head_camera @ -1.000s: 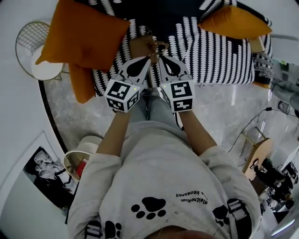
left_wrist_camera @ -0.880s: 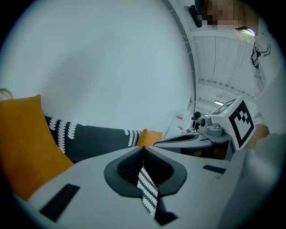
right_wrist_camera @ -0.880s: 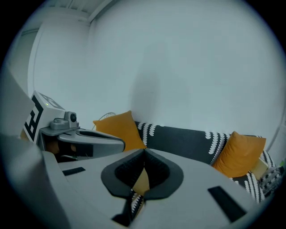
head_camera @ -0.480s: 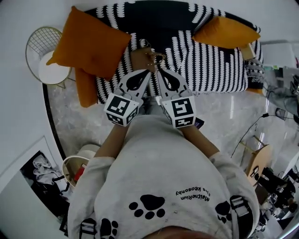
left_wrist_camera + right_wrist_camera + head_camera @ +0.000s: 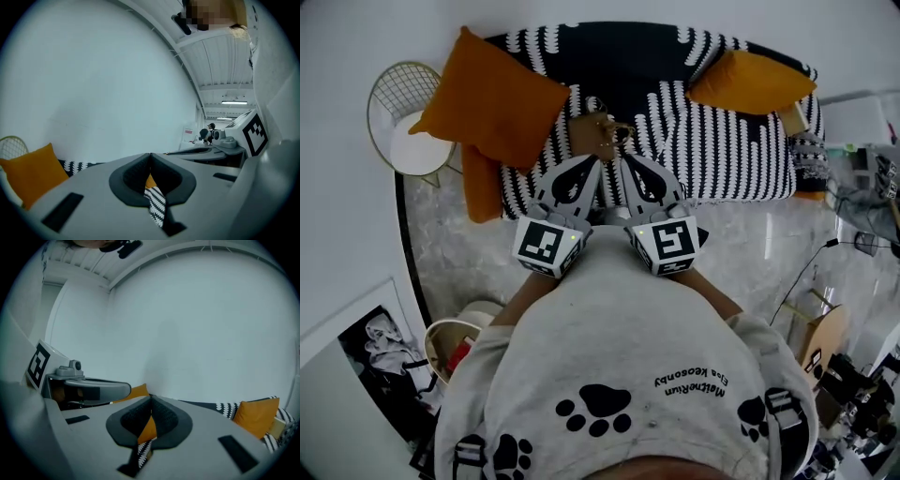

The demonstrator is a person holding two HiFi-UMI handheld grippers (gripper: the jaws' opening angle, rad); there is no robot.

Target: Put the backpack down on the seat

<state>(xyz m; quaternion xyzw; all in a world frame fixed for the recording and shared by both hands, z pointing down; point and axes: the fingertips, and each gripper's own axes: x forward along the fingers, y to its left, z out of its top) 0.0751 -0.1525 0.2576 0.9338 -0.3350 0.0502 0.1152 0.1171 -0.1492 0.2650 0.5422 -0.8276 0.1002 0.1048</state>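
Grey marble floor [image 5: 741, 239]. We see the small brown leather backpack [image 5: 595, 136] on the seat of the black-and-white striped sofa [image 5: 731, 141]. Left gripper [image 5: 584, 165] and right gripper [image 5: 628, 165], at the sofa's front edge, are pinched closed and empty. Put-down looks done; nothing obvious left.

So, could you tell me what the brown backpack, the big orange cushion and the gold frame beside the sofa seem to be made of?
The backpack looks like smooth brown leather or imitation, with shiny metal fittings. The orange cushion seems matte fabric, softly dented. The gold frame looks like thin metal wire in a grid.
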